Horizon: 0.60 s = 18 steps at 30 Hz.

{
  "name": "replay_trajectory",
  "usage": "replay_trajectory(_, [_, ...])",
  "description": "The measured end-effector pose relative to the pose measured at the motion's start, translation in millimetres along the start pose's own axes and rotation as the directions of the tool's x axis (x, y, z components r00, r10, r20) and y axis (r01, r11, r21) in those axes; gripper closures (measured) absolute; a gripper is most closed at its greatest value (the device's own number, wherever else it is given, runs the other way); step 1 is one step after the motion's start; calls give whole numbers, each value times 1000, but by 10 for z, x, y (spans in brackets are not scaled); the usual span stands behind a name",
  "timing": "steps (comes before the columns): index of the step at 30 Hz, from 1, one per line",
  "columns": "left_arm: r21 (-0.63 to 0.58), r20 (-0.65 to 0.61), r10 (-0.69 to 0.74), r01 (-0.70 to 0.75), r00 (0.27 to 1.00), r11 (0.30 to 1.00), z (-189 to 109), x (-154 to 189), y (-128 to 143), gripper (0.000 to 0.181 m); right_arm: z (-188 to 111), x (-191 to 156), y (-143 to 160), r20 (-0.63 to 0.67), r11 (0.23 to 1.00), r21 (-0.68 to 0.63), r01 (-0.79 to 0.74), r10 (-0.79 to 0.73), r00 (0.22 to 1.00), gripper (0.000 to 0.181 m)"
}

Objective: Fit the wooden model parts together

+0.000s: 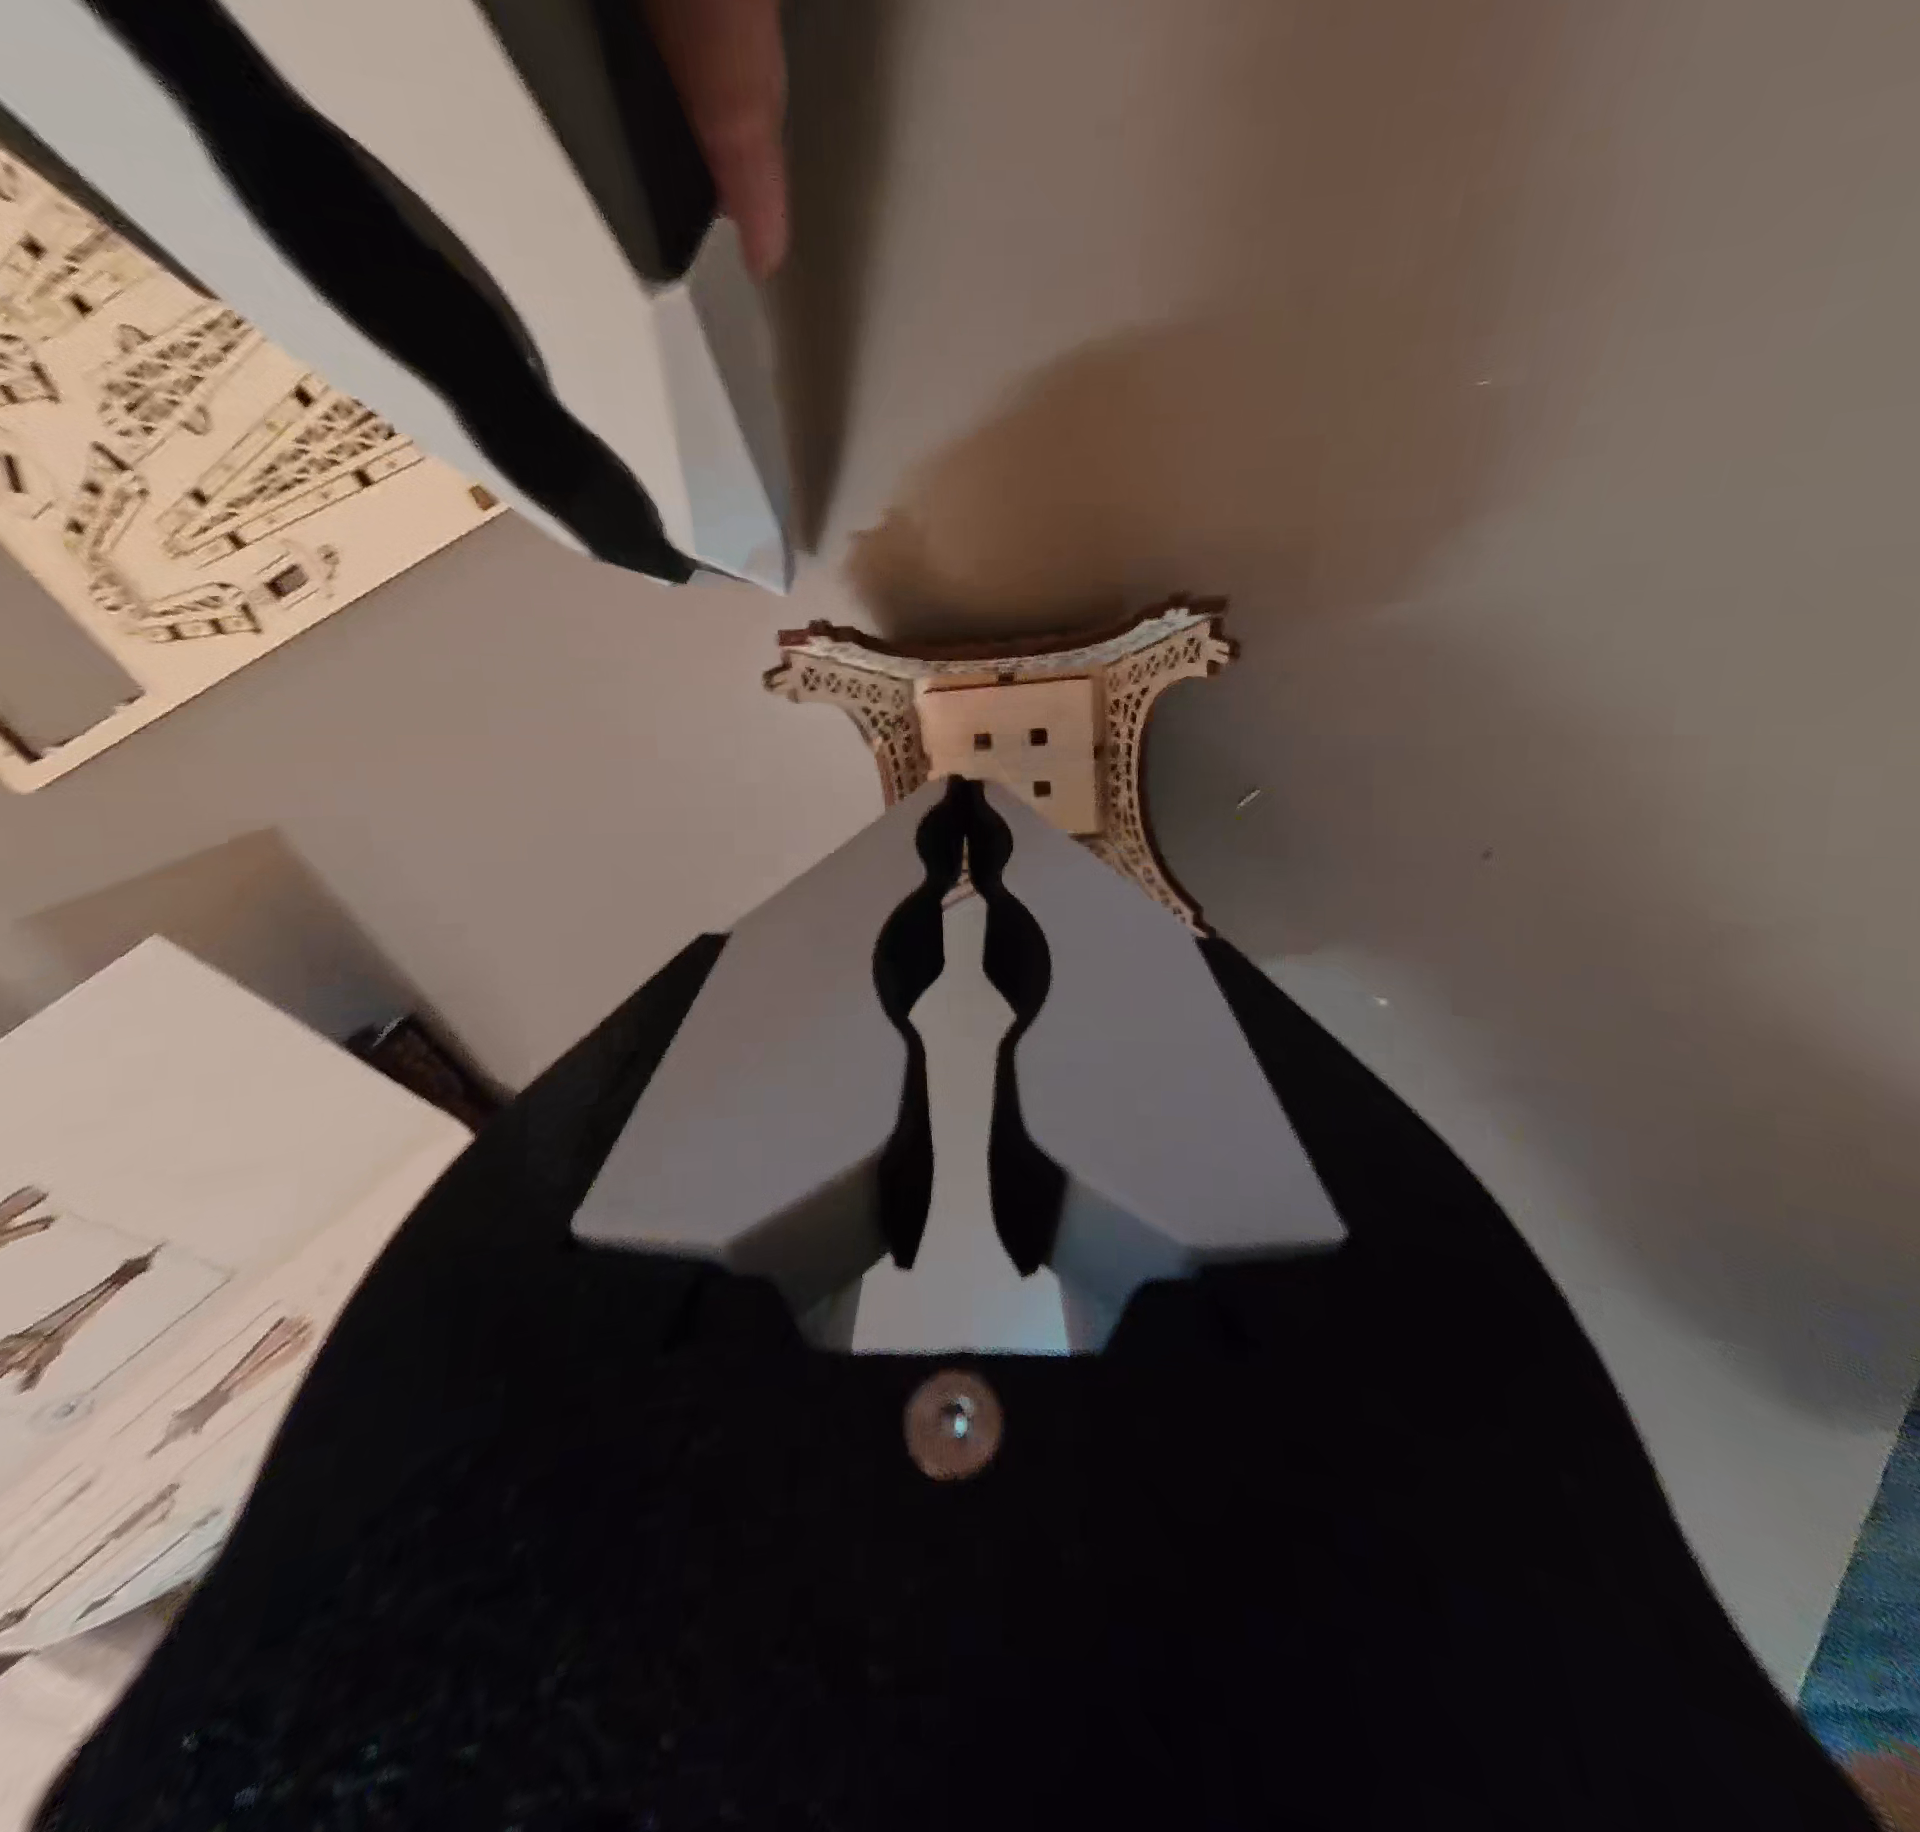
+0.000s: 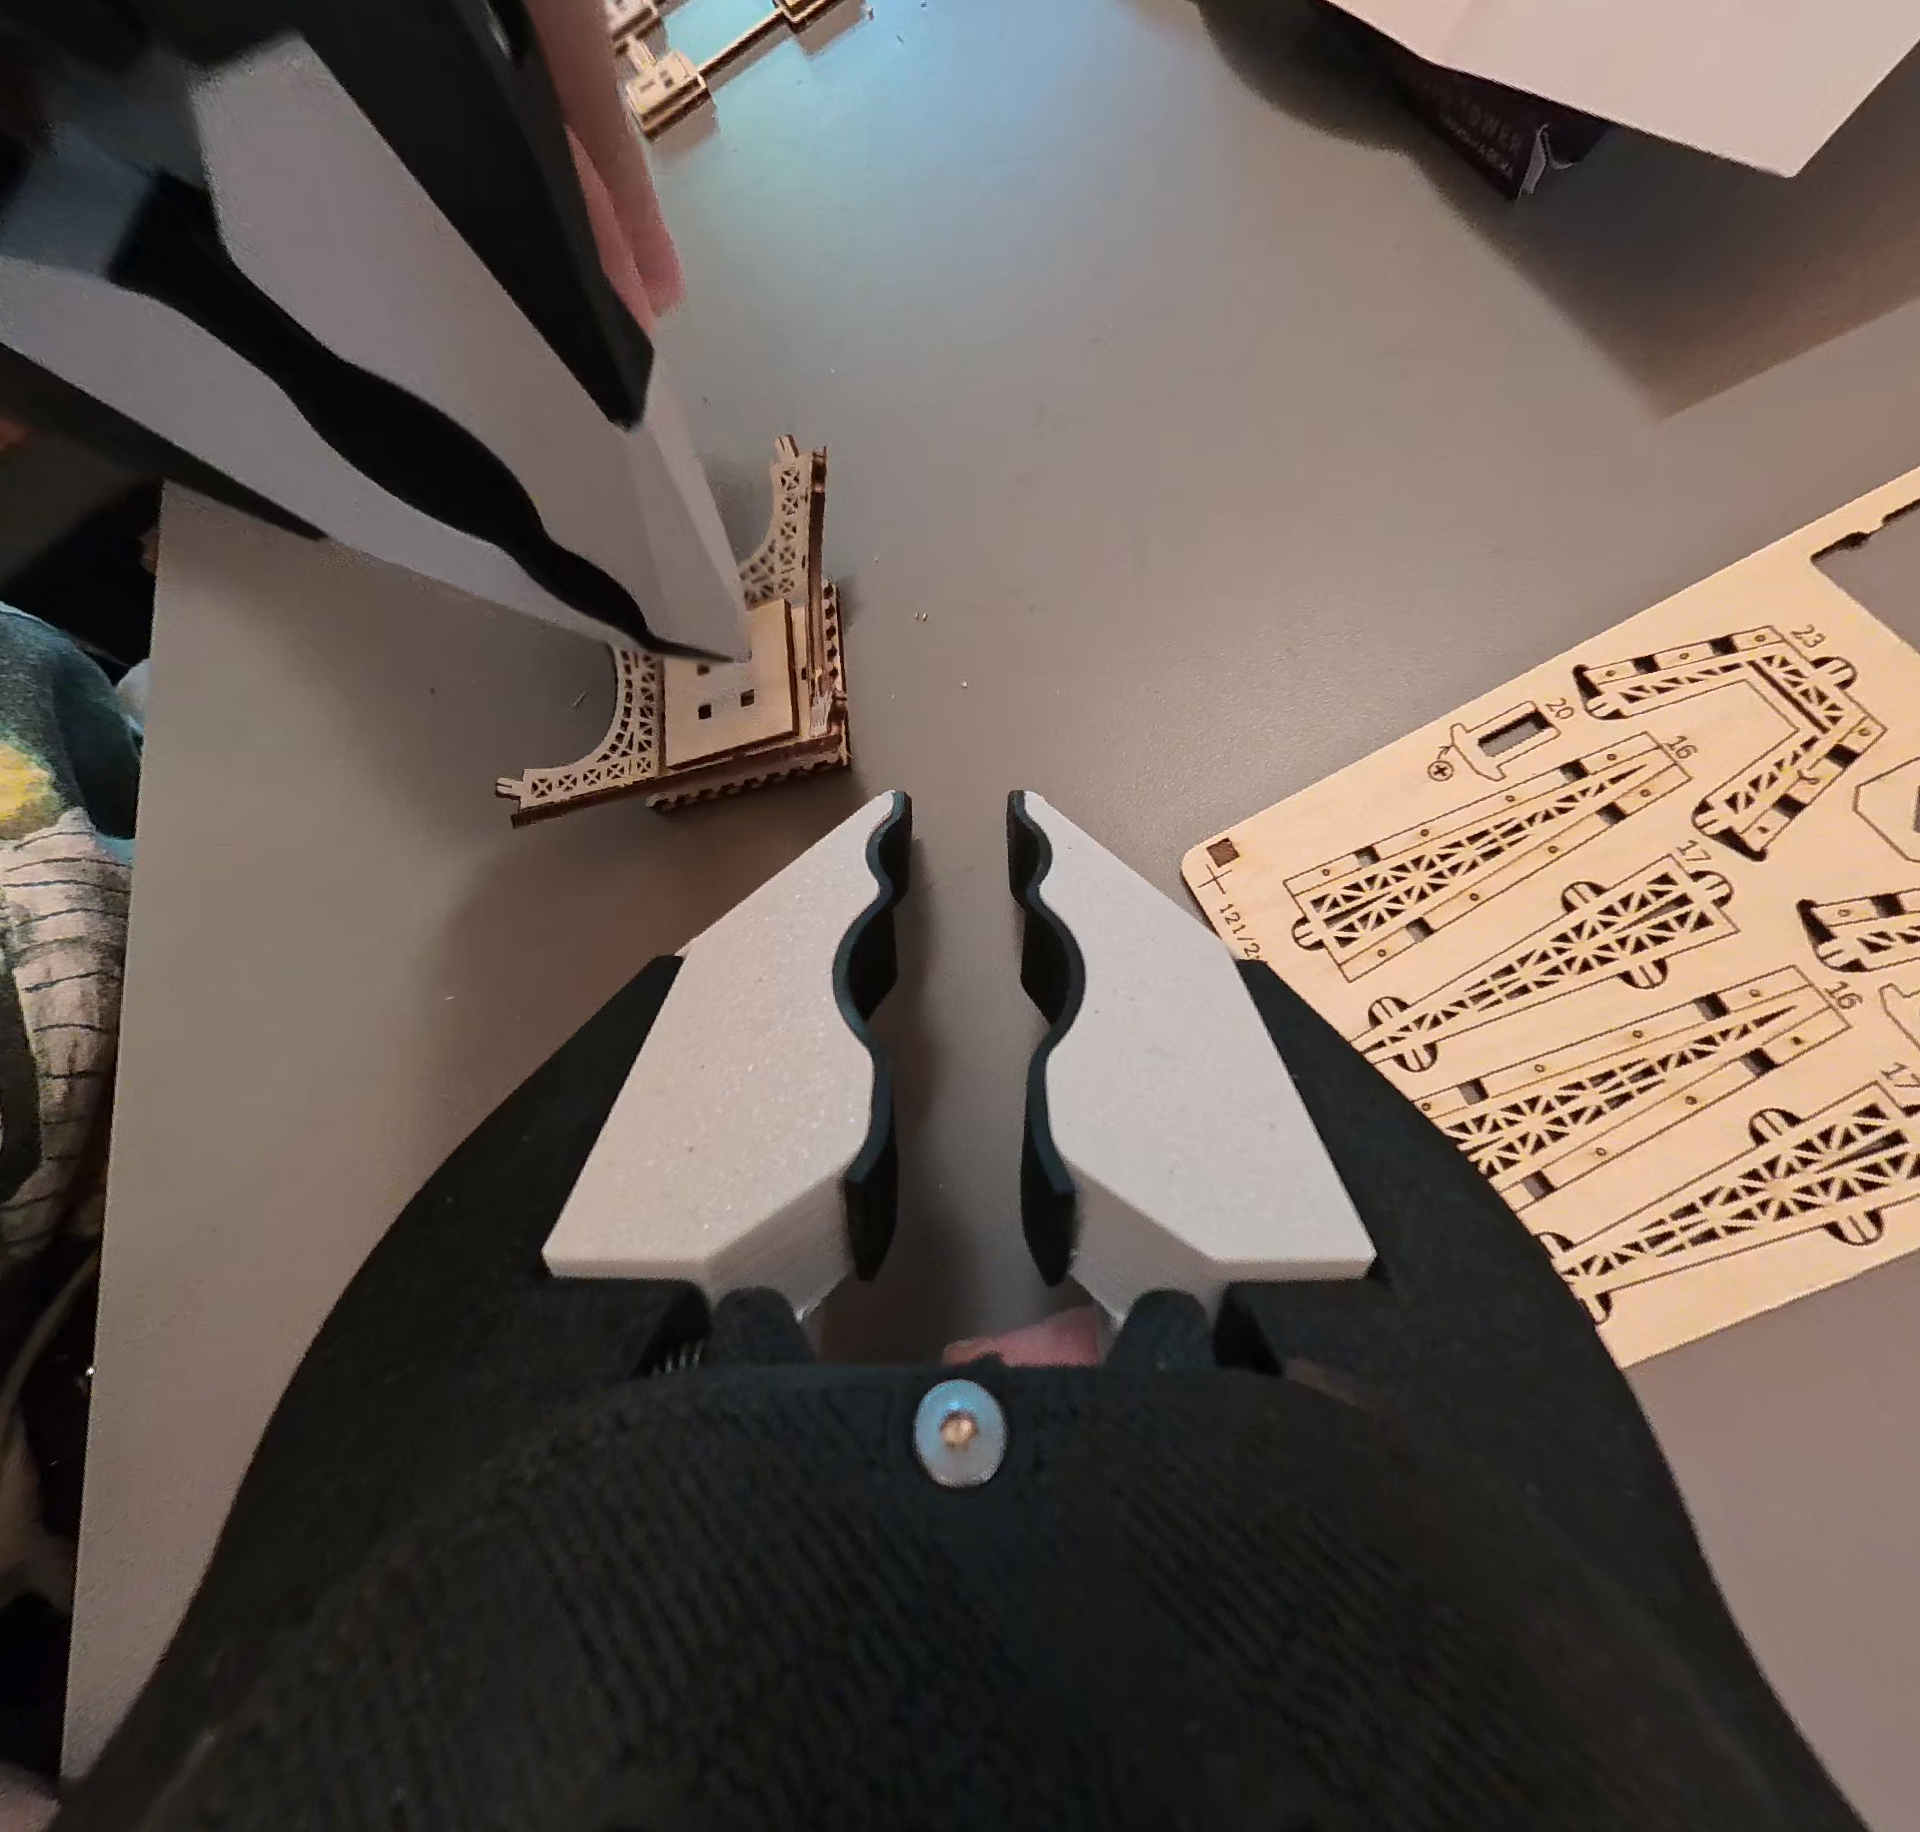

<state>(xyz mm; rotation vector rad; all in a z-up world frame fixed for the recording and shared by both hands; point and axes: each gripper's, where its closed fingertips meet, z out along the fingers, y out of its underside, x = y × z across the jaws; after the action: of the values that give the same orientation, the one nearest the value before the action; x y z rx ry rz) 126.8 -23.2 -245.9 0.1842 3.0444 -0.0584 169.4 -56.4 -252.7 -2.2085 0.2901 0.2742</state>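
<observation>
The plain grey tabletop [image 2: 1143, 432] is carrying everything, and it is reaching its edge at the left of the right wrist view, where patterned fabric is showing beyond it. Lying on it at the right is a flat pale plywood sheet of laser-cut lattice parts [image 2: 1621, 961], with a folded white paper instruction leaflet [image 2: 1538, 6] at the far edge and a small frame of square wooden offcuts [image 2: 727, 26] farther back.

The task's thing, a small pale wooden tower-base assembly with lattice arches and a square slotted plate [image 2: 717, 712], is sitting on the tabletop ahead and to the left of the right tongs [image 2: 958, 806], which are hanging empty with their fingers apart, just beside the assembly.

The left tongs [image 1: 964, 790] are pressing down with tips together on the near edge of the slotted plate [image 1: 1013, 733]; whether they are pinching any wood I cannot tell.

To do this step well, I judge the left tongs should be steadying the base squarely while the right tongs are fetching a lattice piece from the sheet, gripping it by its solid edge and lining its tabs up with the square slots before pushing gently, since the thin fretwork looks liable to snap.
</observation>
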Motion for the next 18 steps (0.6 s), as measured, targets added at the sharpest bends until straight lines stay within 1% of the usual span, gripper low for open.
replay_trajectory(3, [22,8,5,-5,1000,1000,-47,-16,-70,181,-1,0,0,0,1000,0,-1,1,1000,165])
replay_trajectory(5, [4,-35,5,-5,999,1000,105,44,-52,181,-1,0,0,1,1000,0,-1,1,1000,165])
replay_trajectory(6, [23,-39,-1,2,999,1000,96,41,-83,181,0,0,1,1,1000,0,-1,1,1000,165])
replay_trajectory(8, [-26,3,10,-10,1000,1000,49,-17,-15,181,-1,0,0,1,1000,0,-1,1,1000,165])
replay_trajectory(11, [9,18,5,-5,1000,1000,-33,-45,-84,181,-1,0,1,0,1000,0,-1,1,1000,165])
replay_trajectory(13, [-16,-29,12,-12,1000,1000,121,34,-46,181,-1,0,0,0,1000,0,-1,1,1000,165])
replay_trajectory(14, [6,-32,10,-10,999,1000,111,40,-77,181,-2,0,0,1,1000,0,-3,3,1000,165])
replay_trajectory(16, [-23,1,17,-17,1000,1000,60,-9,-34,181,-2,0,0,0,1000,0,-2,2,1000,165])
replay_trajectory(18, [16,23,11,-11,1000,1000,-29,-47,-103,181,-2,1,1,0,1000,0,-2,2,1000,165])
